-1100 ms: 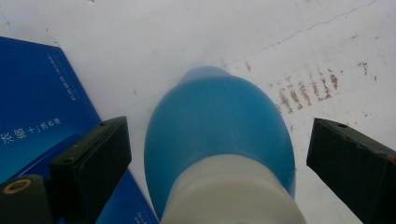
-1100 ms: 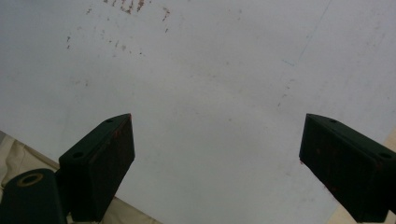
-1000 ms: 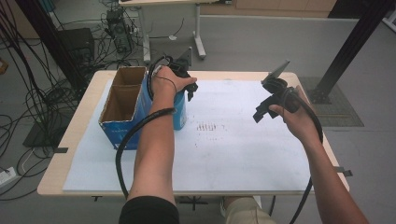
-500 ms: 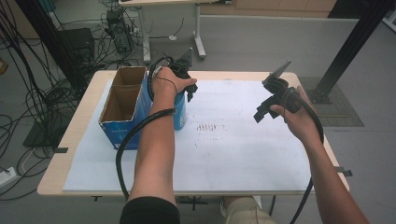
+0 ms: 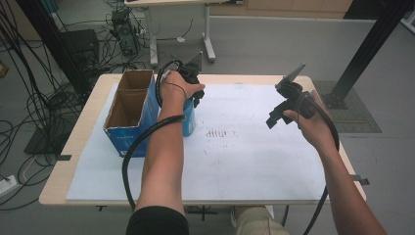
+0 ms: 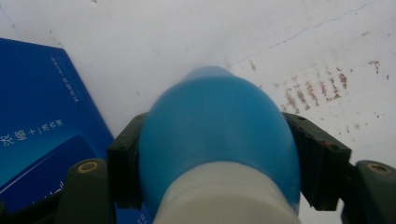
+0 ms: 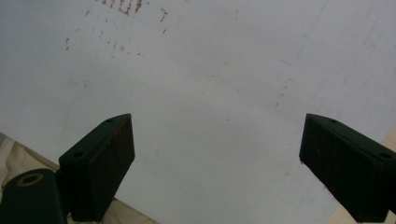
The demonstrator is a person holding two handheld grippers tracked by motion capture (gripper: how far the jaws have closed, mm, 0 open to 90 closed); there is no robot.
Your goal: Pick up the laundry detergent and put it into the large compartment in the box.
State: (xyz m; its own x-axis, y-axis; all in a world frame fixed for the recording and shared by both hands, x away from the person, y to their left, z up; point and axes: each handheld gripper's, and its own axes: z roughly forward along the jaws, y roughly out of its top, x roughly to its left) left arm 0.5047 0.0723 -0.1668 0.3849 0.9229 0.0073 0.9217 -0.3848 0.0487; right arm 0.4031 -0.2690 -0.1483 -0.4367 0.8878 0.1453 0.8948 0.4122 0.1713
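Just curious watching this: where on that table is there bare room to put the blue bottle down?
Bare white sheet runs from the blue bottle to the right gripper. Crowded at the left: the cardboard box stands beside the bottle.

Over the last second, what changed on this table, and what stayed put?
The left hand-held gripper has just been closing, and its pads now press both sides of the blue bottle standing beside the blue cardboard box. Neither hand moved across the table. The bottle and box sit as before, and the right hand-held gripper hangs open above the white mat, holding nothing.
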